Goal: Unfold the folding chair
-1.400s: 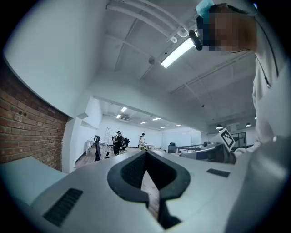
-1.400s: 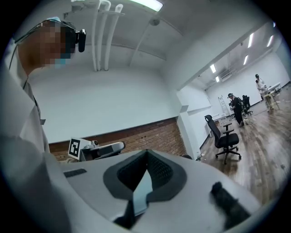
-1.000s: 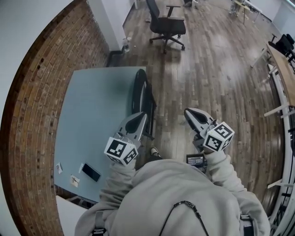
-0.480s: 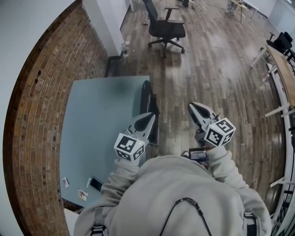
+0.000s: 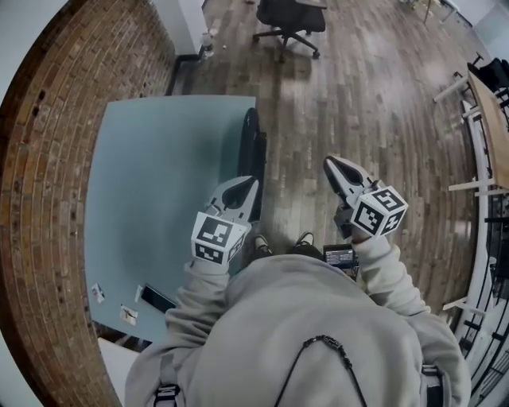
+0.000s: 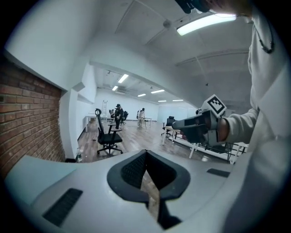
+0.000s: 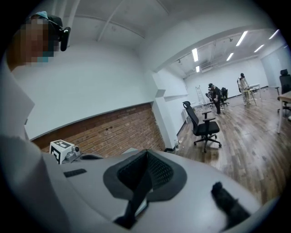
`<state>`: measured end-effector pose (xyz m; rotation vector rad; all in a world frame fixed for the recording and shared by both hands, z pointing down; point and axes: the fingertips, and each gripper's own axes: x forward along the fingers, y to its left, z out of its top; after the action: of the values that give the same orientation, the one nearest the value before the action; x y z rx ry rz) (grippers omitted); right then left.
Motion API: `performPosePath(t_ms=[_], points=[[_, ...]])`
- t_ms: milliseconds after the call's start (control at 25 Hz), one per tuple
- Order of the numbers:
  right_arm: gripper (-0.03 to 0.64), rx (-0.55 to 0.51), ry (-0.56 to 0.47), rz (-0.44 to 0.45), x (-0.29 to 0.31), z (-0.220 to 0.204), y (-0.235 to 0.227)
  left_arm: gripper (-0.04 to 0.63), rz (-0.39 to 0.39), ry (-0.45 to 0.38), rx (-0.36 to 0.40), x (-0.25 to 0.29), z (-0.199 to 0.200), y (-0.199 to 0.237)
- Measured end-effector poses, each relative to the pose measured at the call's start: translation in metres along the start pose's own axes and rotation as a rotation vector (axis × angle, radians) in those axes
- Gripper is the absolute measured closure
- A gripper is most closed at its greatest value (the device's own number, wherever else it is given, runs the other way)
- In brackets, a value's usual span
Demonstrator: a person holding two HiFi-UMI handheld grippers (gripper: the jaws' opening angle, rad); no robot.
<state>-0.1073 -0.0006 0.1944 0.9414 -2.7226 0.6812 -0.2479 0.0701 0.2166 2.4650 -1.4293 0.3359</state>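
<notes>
Both grippers, left [image 5: 243,189] and right [image 5: 334,168], are closed and empty near a folded chair [image 5: 251,147] standing beside a table [image 5: 159,175].

no readable text, label, brand, number or sign shows in any view.

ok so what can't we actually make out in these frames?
Folding chair: head view, seen edge-on from above, so legs and hinge don't show; its near end is behind the left gripper.
Office chair: head view, cut off by the top edge.
Small items at the table corner: head view, too small to identify.
</notes>
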Motion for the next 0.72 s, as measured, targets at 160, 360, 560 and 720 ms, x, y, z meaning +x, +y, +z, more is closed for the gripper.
performPosePath(t_ms=[160,360,560,720], points=[[0.609,0.029,0.090,-0.048,0.045,-0.033,-0.016,0.589,0.077,0.110,-0.011,0.010,-0.037,0.032],[0.606,0.100,0.283,-0.063,0.106,-0.118,-0.035,0.518,0.126,0.247,-0.073,0.023,-0.078,0.065],[0.509,0.275,0.473,-0.059,0.167,-0.221,-0.055,0.276,0.084,0.362,-0.138,0.040,-0.114,0.080],[0.414,0.253,0.667,-0.100,0.203,-0.300,-0.065,0.258,0.049,0.427,-0.202,0.048,-0.144,0.075]])
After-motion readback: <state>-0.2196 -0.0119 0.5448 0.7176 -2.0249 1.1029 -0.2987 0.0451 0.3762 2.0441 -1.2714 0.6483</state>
